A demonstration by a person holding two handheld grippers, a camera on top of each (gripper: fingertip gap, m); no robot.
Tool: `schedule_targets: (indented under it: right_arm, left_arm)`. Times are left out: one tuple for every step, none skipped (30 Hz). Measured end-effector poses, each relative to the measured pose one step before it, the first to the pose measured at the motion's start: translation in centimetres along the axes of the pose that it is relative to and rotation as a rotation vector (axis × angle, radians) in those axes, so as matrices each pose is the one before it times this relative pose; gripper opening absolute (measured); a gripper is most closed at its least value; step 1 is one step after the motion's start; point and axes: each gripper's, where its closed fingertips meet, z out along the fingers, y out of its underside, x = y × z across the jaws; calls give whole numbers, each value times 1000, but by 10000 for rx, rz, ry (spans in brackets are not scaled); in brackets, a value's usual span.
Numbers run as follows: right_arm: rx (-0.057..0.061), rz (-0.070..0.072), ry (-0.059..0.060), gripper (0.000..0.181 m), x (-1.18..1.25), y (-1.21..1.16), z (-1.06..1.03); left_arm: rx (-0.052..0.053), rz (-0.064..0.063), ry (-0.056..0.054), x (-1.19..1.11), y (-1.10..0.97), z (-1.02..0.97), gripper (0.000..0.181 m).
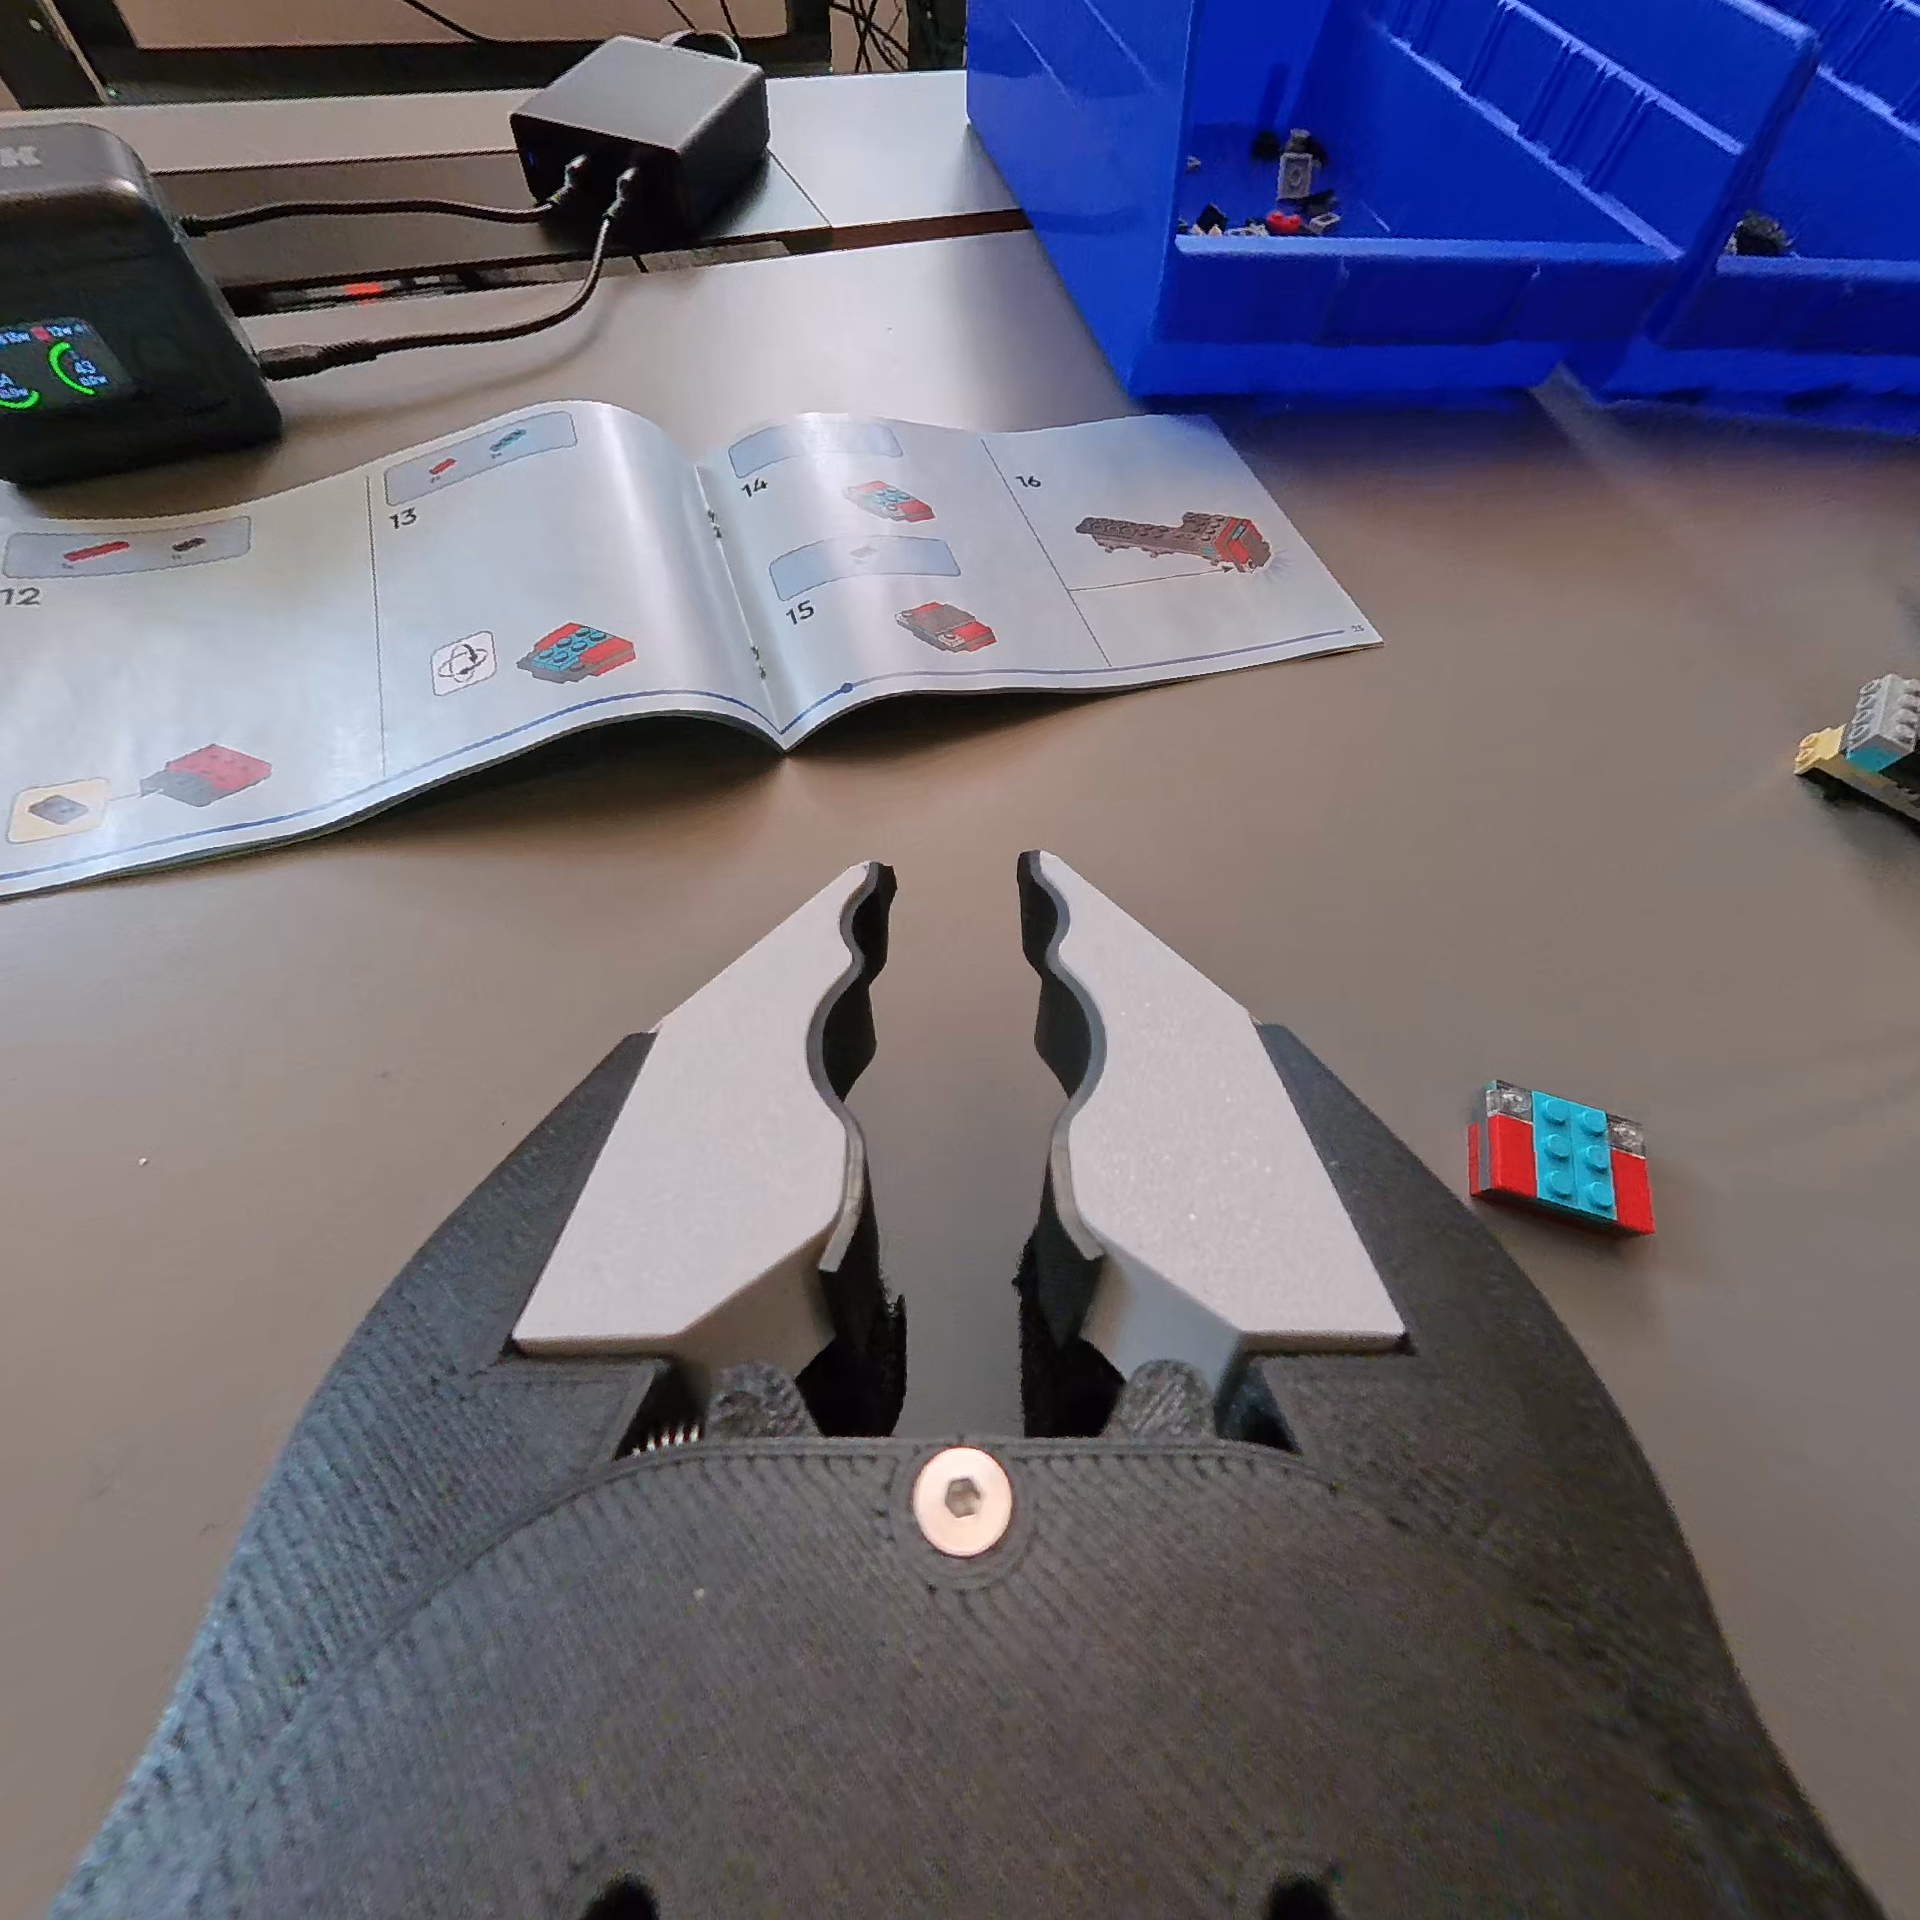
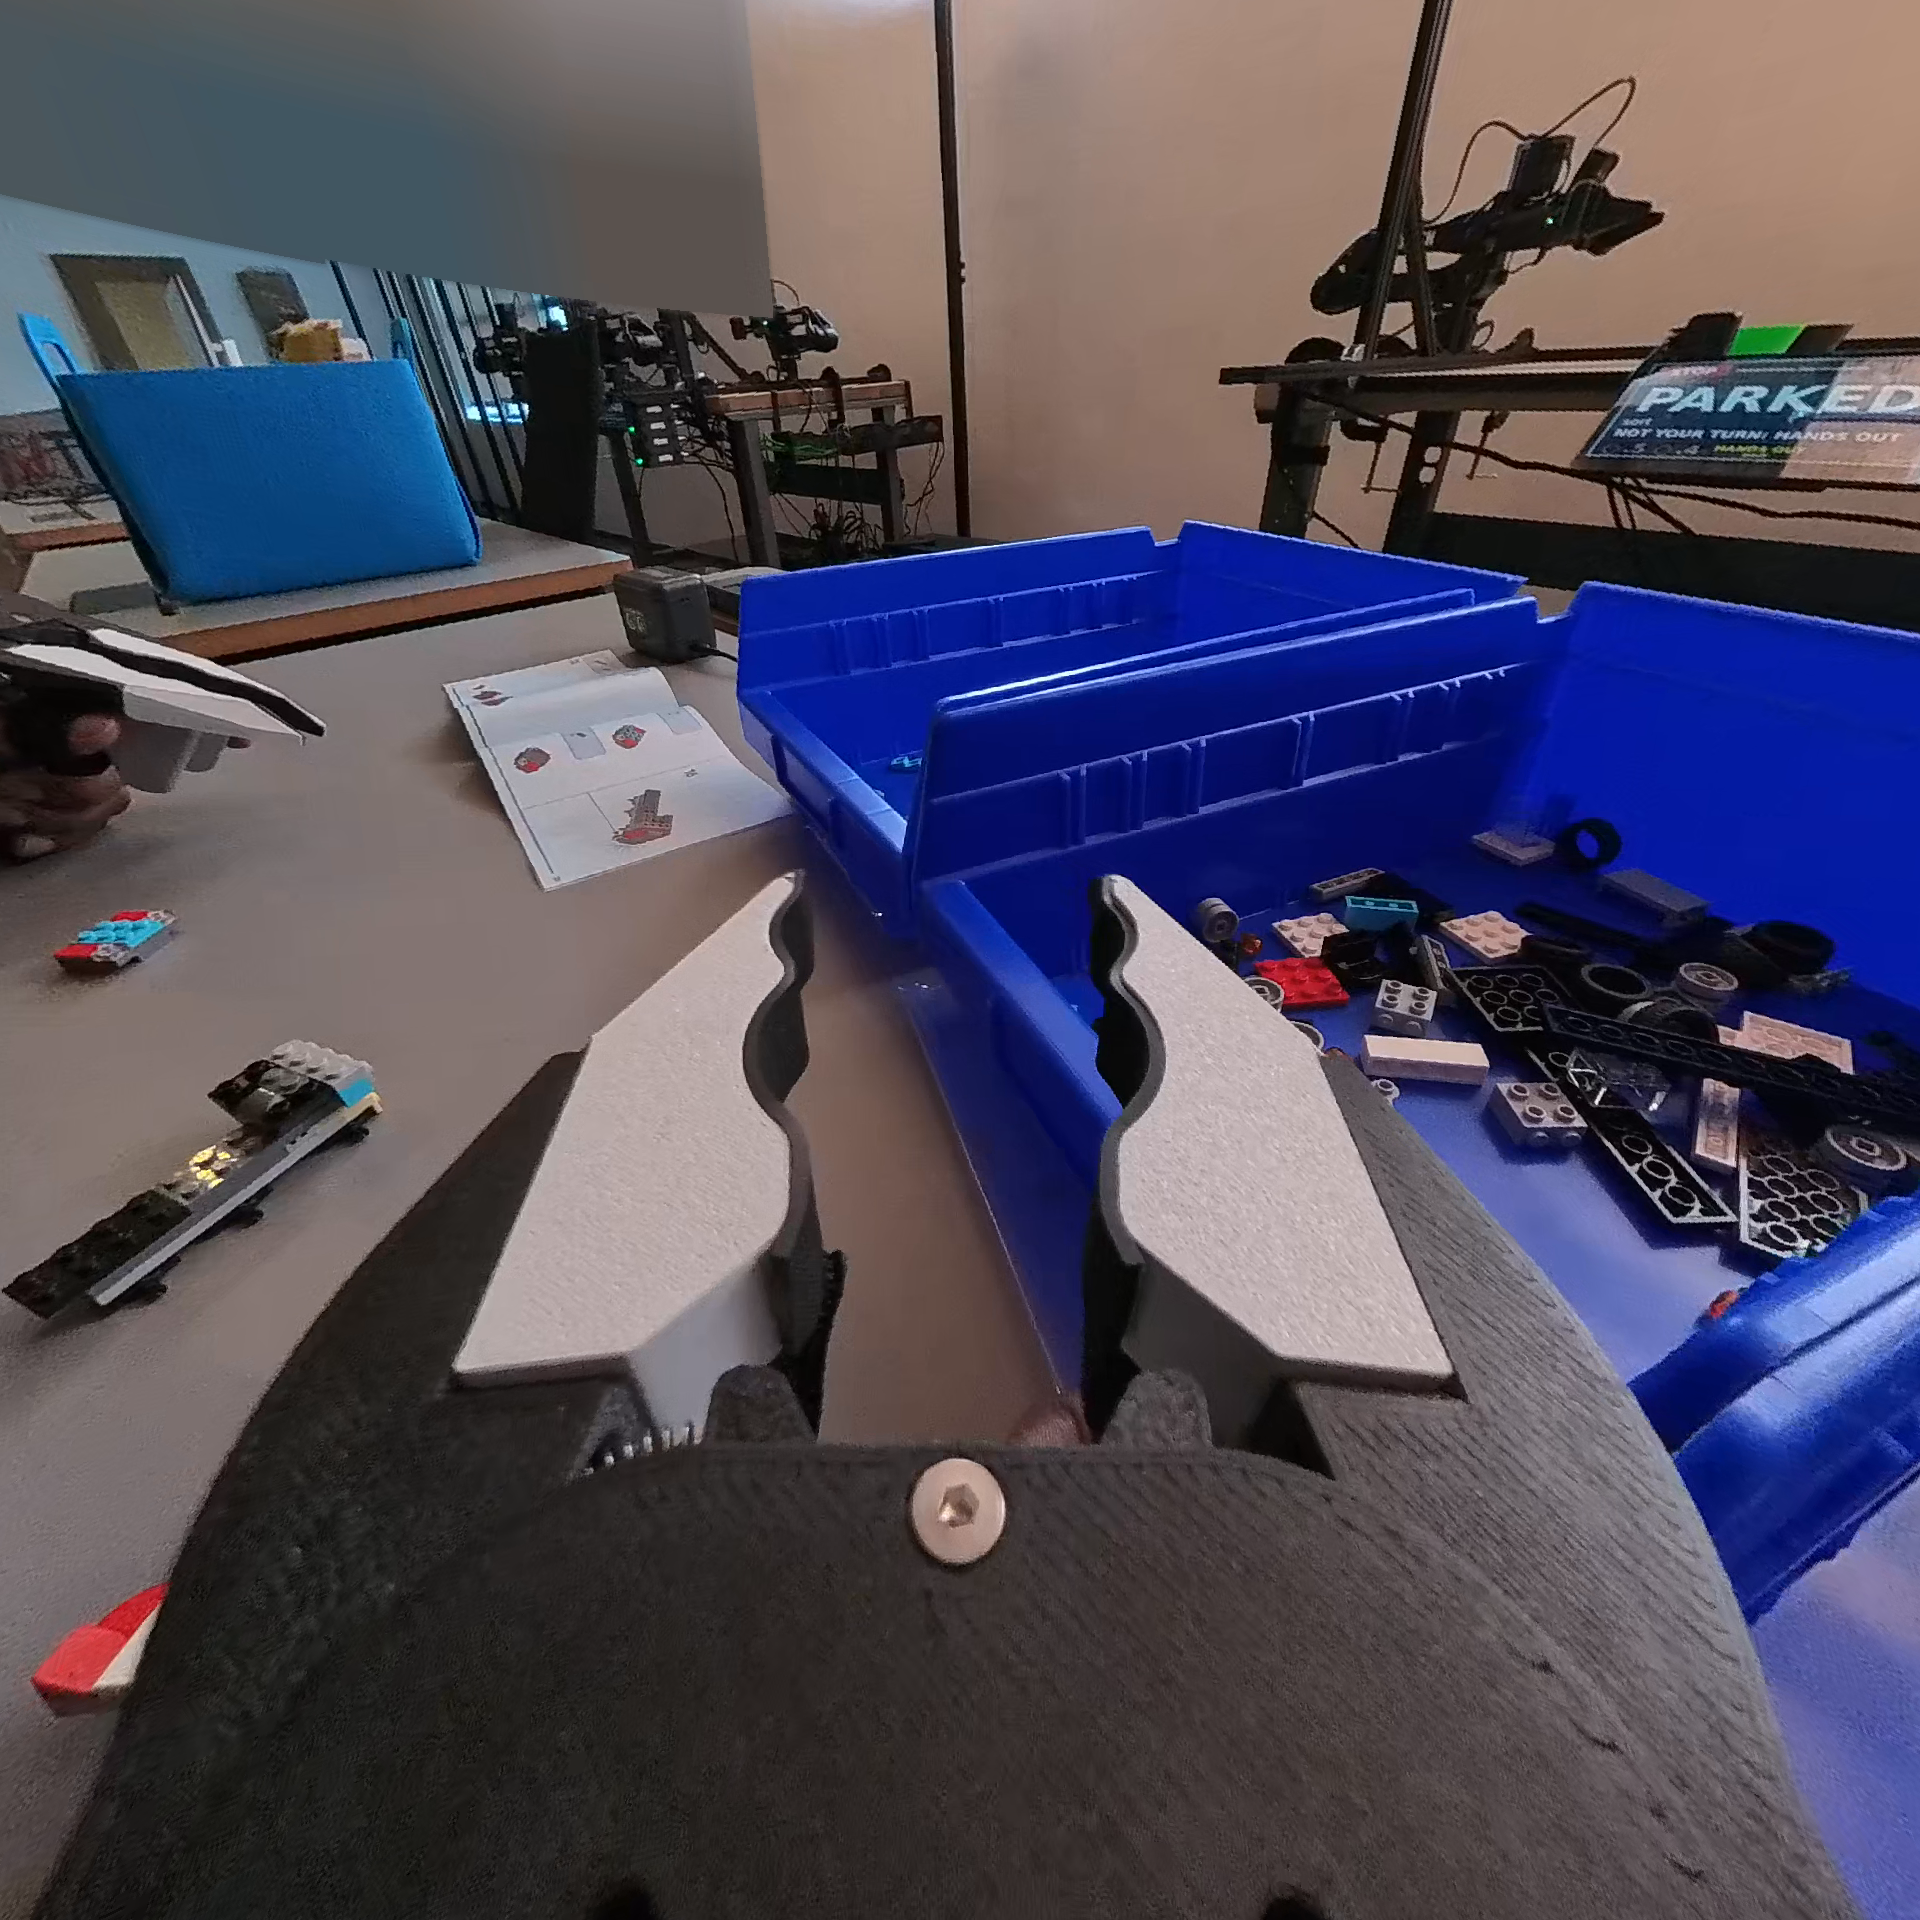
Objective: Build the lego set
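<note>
A small red, teal and grey lego sub-assembly (image 1: 1562, 1158) lies on the brown table right of my left gripper (image 1: 956, 873), which is open and empty above bare table. It also shows in the right wrist view (image 2: 114, 940). A long black and grey lego chassis (image 2: 197, 1174) lies left of my right gripper (image 2: 951, 899); its end shows at the left wrist view's right edge (image 1: 1870, 743). My right gripper is open and empty, over the near rim of a blue bin (image 2: 997, 997) holding several loose lego pieces (image 2: 1621, 1049). The left gripper shows far left (image 2: 177, 707).
An open instruction booklet (image 1: 665, 603) lies ahead of the left gripper, also in the right wrist view (image 2: 613, 758). Black power units with cables (image 1: 644, 135) stand behind it. More blue bins (image 1: 1455, 208) stand at the right. A red and white piece (image 2: 94, 1652) lies near my right gripper's base. Across from one pair of fingers to the other is roughly 45 cm.
</note>
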Motion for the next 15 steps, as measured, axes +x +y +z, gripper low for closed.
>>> schedule_targets:
  right_arm:
    - [-17,-2,33,54,35,24,4]
    - [-8,0,25,54,36,10,9]
    - [-8,5,19,54,25,10,9]
    - [-6,8,18,54,34,9,-6]
    - [-14,16,25,54,48,28,9]
    - [-12,17,24,54,43,15,-4]
    - [-13,19,31,54,59,16,2]
    - [-20,20,36,54,60,25,5]
    - [-15,16,26,54,42,19,2]
    - [-13,7,21,54,41,27,4]
    - [-33,9,37,54,43,44,13]
    - [-53,17,61,54,95,68,31]
    - [-53,18,55,54,78,79,26]
    - [-38,13,45,54,65,49,21]
    - [-35,13,45,54,65,45,10]
  left_arm:
    - [-4,-3,1,-1,1,5,27]
    - [-10,-5,-3,-10,13,14,27]
    - [-12,-3,-8,-14,21,4,27]
    - [-10,3,-12,-5,16,13,27]
    - [-8,9,-12,-8,4,10,27]
    - [-9,10,-8,1,11,1,27]
    - [-11,5,-7,0,17,12,27]
    - [-12,1,-6,-7,15,16,27]
    - [-11,-2,-3,1,18,9,27]
    - [-7,-1,-5,-9,6,3,27]
    - [-5,0,-5,-11,11,9,27]
    - [-7,-1,-4,0,4,7,27]
    - [-9,-1,1,-3,17,6,27]
    - [-9,-3,5,0,12,14,27]
    - [-9,-8,5,8,7,2,27]
